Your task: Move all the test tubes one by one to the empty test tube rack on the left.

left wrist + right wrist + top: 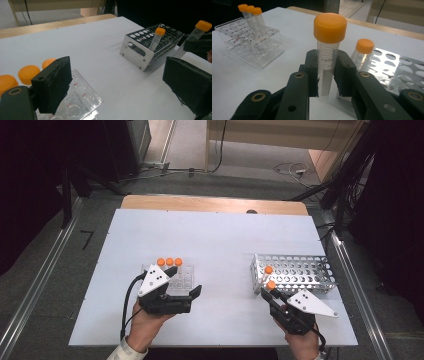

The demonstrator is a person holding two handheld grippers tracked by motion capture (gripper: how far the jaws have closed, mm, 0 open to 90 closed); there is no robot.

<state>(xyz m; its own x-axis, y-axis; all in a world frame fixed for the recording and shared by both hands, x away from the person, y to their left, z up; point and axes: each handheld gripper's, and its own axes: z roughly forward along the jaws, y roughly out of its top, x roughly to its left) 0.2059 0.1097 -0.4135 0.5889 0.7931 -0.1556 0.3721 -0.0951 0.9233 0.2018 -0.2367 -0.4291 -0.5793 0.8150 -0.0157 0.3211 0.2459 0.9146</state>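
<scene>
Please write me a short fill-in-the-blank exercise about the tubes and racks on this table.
1. The right tool is shut on a tube with an ___ cap.
2. The metal rack holds ___ tube.
3. The clear rack holds ___ tubes.
4. The left tool stands ___ beside the clear rack.

Missing words: orange; one; three; open

White table (pixel 215 240): clear plastic tube rack (pixel 181 279) at left, perforated metal rack (pixel 300 270) at right, well apart.
</scene>
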